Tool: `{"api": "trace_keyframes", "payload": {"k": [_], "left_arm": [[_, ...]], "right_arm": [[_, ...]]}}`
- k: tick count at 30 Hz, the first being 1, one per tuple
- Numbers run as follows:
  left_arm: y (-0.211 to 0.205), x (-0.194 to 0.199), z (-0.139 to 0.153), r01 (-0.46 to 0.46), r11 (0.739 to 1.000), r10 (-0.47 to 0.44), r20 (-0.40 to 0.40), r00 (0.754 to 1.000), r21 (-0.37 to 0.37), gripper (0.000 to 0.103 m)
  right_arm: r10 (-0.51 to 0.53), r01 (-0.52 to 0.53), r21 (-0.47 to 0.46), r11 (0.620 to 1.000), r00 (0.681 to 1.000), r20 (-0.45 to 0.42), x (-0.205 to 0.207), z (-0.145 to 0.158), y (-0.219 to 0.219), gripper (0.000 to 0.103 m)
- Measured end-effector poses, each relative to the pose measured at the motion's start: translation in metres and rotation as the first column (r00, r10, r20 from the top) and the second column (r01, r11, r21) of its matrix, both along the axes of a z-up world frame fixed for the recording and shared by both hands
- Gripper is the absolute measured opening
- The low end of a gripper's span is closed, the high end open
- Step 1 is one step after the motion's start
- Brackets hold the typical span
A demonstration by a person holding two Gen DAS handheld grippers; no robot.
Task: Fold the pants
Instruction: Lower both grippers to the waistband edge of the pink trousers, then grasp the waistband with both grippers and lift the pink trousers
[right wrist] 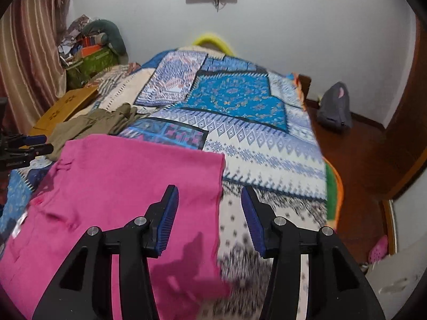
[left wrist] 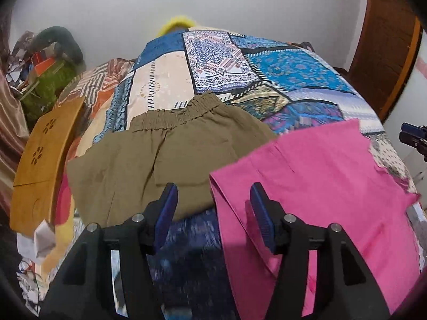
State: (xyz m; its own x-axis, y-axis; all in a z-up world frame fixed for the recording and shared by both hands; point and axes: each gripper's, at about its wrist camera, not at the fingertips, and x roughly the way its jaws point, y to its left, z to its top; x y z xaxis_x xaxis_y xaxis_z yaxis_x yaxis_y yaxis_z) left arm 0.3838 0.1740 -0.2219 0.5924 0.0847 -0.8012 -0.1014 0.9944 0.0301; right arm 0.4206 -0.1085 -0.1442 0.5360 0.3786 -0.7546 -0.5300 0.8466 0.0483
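Note:
Pink pants (left wrist: 320, 184) lie flat on the patchwork bedspread (left wrist: 280, 69), also in the right wrist view (right wrist: 125, 186). Folded olive-green pants (left wrist: 160, 149) with an elastic waistband lie to their left, seen too in the right wrist view (right wrist: 93, 125). My left gripper (left wrist: 213, 194) is open and empty, hovering over the gap between the olive and pink pants. My right gripper (right wrist: 209, 197) is open and empty above the right edge of the pink pants. The left gripper shows at the left edge of the right wrist view (right wrist: 29, 144).
A yellow wooden board (left wrist: 42, 165) leans at the bed's left side. Cluttered boxes and a green bag (left wrist: 50, 80) sit in the corner by a curtain (right wrist: 26, 53). A grey backpack (right wrist: 335, 106) sits on the wooden floor right of the bed (right wrist: 253, 138).

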Motion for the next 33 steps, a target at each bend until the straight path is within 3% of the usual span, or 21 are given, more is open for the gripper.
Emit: {"api": "trace_keyframes", "payload": {"k": [4,7,12,17,18,19,23,24,27,28,33], "left_arm": [[0.009,0.023,-0.026,0.008,1.000,-0.008,-0.041,0.999,-0.014,0.056],[0.016,0.034,-0.042,0.018,0.997,-0.022,-0.062,0.998,-0.072,0.056],[0.025,0.040,-0.064,0.006,0.987,-0.018,-0.071,0.997,-0.160,0.056],[0.025,0.037,-0.068,0.027,0.983,-0.039,-0.060,0.997,-0.183,0.055],[0.025,0.037,-0.069,0.025,0.981,-0.039,-0.067,0.997,-0.193,0.055],[0.025,0.038,-0.069,0.025,0.980,-0.040,-0.074,0.996,-0.198,0.053],[0.020,0.035,-0.064,0.038,0.981,-0.056,-0.089,0.995,-0.193,0.043],[0.019,0.034,-0.063,0.037,0.981,-0.055,-0.093,0.994,-0.190,0.041],[0.015,0.035,-0.064,0.034,0.975,-0.059,-0.110,0.992,-0.218,0.021],[0.012,0.035,-0.064,0.038,0.976,-0.063,-0.113,0.992,-0.215,0.019],[-0.006,0.033,-0.053,0.053,0.996,-0.060,-0.103,0.993,-0.065,0.008]], "right_arm": [[0.013,-0.013,0.003,1.000,0.999,-0.044,0.031,-0.021,0.011,0.045],[0.026,-0.027,-0.016,1.000,0.997,-0.071,0.051,-0.040,0.022,0.045],[0.061,-0.064,-0.022,0.998,0.992,-0.114,0.066,-0.061,0.036,0.045],[0.080,-0.080,0.001,0.997,0.992,-0.096,0.067,-0.067,0.038,0.045],[0.083,-0.083,0.006,0.997,0.992,-0.094,0.067,-0.066,0.038,0.041],[0.092,-0.091,0.008,0.996,0.992,-0.092,0.066,-0.066,0.038,0.029],[0.106,-0.107,-0.013,0.994,0.992,-0.074,0.063,-0.064,0.044,0.011],[0.104,-0.106,-0.018,0.994,0.992,-0.070,0.062,-0.064,0.046,0.010],[0.101,-0.103,-0.029,0.994,0.993,-0.055,0.061,-0.063,0.049,0.008],[0.099,-0.100,-0.028,0.995,0.994,-0.053,0.062,-0.063,0.050,0.007],[0.067,-0.068,-0.010,0.998,0.998,-0.020,0.062,-0.053,0.046,0.004]]}}
